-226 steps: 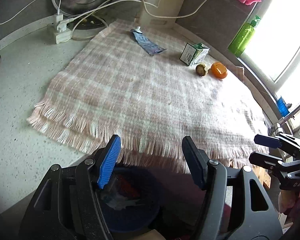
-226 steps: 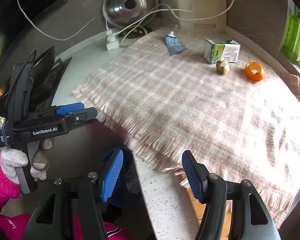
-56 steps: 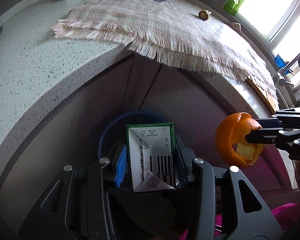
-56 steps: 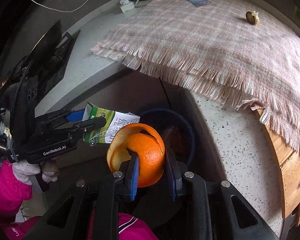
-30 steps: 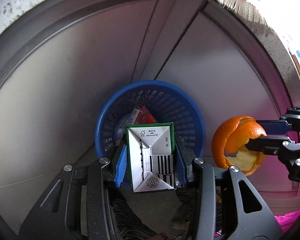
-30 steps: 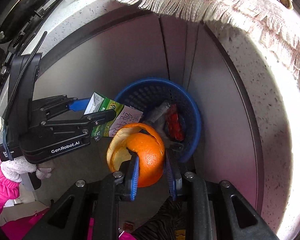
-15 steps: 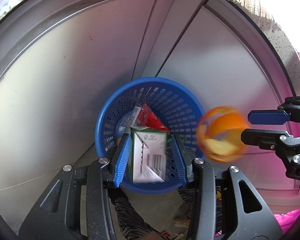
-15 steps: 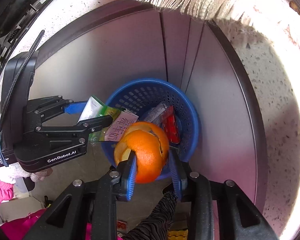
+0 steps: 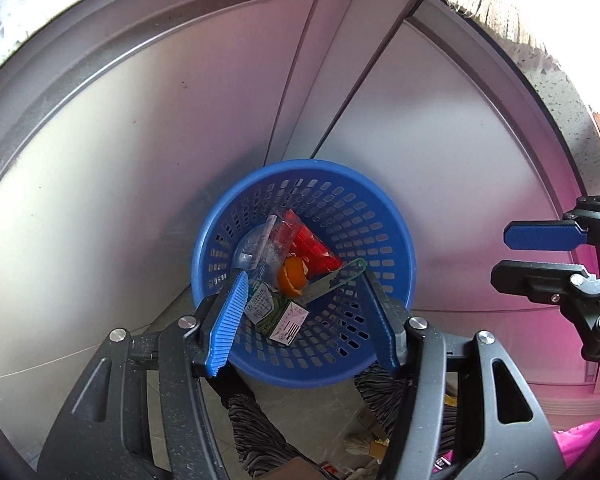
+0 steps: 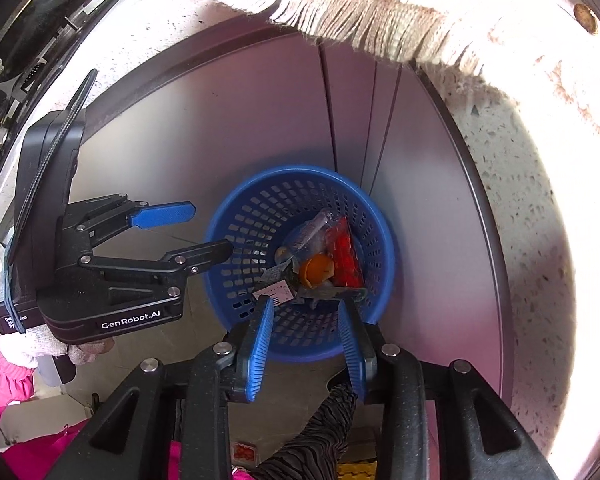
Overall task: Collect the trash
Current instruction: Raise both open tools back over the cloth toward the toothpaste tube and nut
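A blue perforated basket (image 9: 384, 216) stands on the floor against grey cabinet doors; it also shows in the right wrist view (image 10: 236, 240). Inside lie the orange peel (image 9: 292, 278), the green-and-white carton (image 9: 280, 312), a red wrapper (image 9: 312, 246) and clear plastic. The peel (image 10: 318, 268) and carton (image 10: 274, 286) also show in the right wrist view. My left gripper (image 9: 304, 320) is open and empty just above the basket's near rim. My right gripper (image 10: 306, 344) is open and empty over the basket's near side, to the right of the left one.
Grey cabinet doors (image 9: 160, 140) stand behind the basket. The speckled counter edge (image 10: 512, 152) with the fringed pink cloth (image 10: 372, 8) overhangs above. A small brown piece (image 10: 586, 18) lies on the cloth. Floor clutter shows beneath the grippers.
Both grippers have opened. The carton dropped from the left gripper and the orange peel from the right; both now lie in the basket.
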A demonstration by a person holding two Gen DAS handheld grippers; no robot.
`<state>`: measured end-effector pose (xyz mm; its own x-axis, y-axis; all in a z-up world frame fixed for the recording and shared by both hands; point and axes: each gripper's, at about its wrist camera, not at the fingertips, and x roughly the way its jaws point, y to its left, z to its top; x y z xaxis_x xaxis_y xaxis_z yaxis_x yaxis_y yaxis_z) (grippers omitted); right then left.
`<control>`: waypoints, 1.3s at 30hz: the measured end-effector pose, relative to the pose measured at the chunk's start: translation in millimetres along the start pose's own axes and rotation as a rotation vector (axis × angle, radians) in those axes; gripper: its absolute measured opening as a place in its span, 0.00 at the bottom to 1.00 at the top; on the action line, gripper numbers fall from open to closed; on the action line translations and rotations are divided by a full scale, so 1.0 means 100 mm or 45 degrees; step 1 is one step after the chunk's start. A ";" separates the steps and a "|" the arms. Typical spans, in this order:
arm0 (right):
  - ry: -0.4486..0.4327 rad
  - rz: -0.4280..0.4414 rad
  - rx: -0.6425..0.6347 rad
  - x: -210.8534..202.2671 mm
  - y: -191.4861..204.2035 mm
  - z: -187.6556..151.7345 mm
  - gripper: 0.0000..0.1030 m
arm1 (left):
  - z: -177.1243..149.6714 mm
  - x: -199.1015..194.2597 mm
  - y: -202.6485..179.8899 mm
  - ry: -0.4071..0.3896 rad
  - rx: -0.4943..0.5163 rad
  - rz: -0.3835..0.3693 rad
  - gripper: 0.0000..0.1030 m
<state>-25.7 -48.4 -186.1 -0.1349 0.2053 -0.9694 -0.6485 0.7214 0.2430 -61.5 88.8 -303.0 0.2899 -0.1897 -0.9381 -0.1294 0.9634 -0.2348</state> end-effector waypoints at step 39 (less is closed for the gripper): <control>-0.545 0.039 0.160 -1.88 -1.12 0.36 0.61 | 1.34 -1.62 -0.67 -0.501 0.000 -0.041 0.65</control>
<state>99.3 -144.0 -29.7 0.1870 0.4640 -0.8659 -0.5492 0.7802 0.2995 26.9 80.6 -101.4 0.6354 -0.1327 -0.7607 -0.1146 0.9580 -0.2628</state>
